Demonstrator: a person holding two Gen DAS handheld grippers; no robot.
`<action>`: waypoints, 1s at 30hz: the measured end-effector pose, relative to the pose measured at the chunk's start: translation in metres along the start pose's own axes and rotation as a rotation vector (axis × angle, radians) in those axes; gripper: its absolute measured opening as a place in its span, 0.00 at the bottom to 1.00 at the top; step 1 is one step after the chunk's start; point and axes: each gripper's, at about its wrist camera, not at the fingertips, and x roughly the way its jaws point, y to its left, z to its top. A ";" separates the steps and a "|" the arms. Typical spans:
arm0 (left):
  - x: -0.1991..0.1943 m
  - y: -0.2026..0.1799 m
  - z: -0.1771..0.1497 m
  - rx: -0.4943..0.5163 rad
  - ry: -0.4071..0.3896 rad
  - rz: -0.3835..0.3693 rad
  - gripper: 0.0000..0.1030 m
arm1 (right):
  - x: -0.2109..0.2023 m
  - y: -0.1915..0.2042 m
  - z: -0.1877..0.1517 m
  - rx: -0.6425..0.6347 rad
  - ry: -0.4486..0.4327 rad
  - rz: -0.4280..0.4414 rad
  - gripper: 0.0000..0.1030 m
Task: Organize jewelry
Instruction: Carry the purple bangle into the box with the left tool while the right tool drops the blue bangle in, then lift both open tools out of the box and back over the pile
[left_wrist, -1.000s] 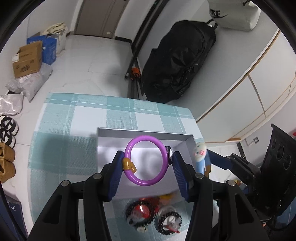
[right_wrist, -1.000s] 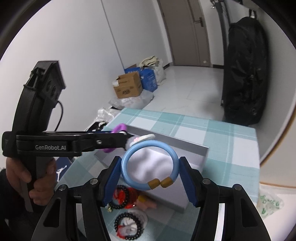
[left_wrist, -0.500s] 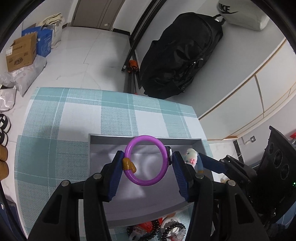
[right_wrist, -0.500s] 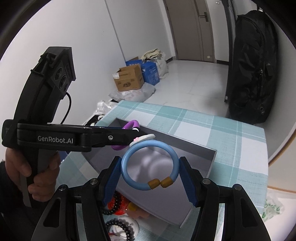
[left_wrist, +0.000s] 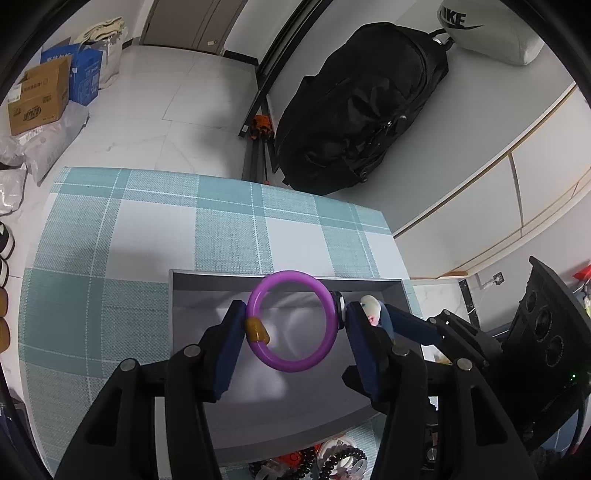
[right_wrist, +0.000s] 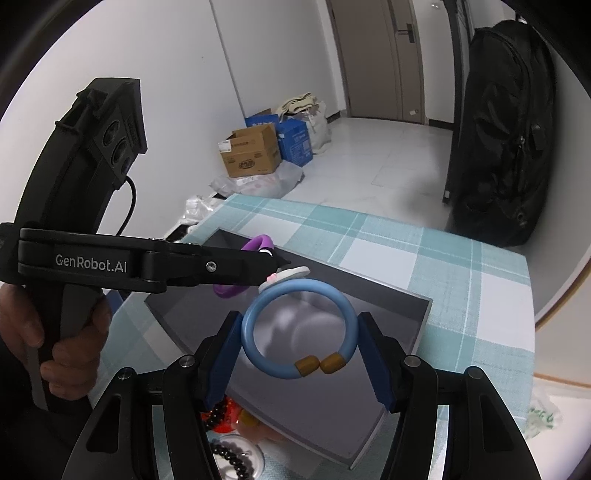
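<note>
**Mei:** Left wrist view has the purple bangle (left_wrist: 293, 320) square in the middle, pinched across its width by the left tongs (left_wrist: 293, 325), which are closed just enough to grip its two sides. It hangs above the grey tray (left_wrist: 192, 332), towards the far wall.

**Tom:** And the right tongs (right_wrist: 300, 334) have the blue bangle (right_wrist: 299, 333) the same way, half shut on its outer edge, over the tray's middle. That one is an open ring: two amber end caps (right_wrist: 320, 363) nearly meet at its near side.

**Mei:** What worries me is how close the two tools are. The white charm (right_wrist: 290, 275) sits right at the blue ring's far edge, just beside the tip of the left tongs. I'd guess a careless swing would knock one bangle out of its grip.

**Tom:** Likely. Both rings look smooth and glossy, round in section, so the flat blue pads (left_wrist: 231, 343) only meet them along a thin line. Released from up here, I think either could bounce or roll over the low tray wall.

**Mei:** The tray looks matte and shallow, sharp-cornered. It rests on a counter (left_wrist: 110, 236) covered in woven teal-and-white check cloth.

**Tom:** Near the tray's front edge there are black beaded bracelets (right_wrist: 231, 458) with red bits, not yet sorted. A hard landing in the tray could shove it onto them.
</note>
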 end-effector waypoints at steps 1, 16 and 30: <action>-0.001 0.001 0.000 -0.007 -0.003 -0.022 0.52 | 0.000 0.000 0.000 0.000 0.000 -0.001 0.60; -0.049 0.001 -0.016 -0.035 -0.158 -0.045 0.74 | -0.033 0.003 -0.010 0.025 -0.080 0.008 0.86; -0.069 -0.024 -0.070 0.086 -0.229 0.244 0.75 | -0.078 0.008 -0.035 0.119 -0.188 -0.049 1.00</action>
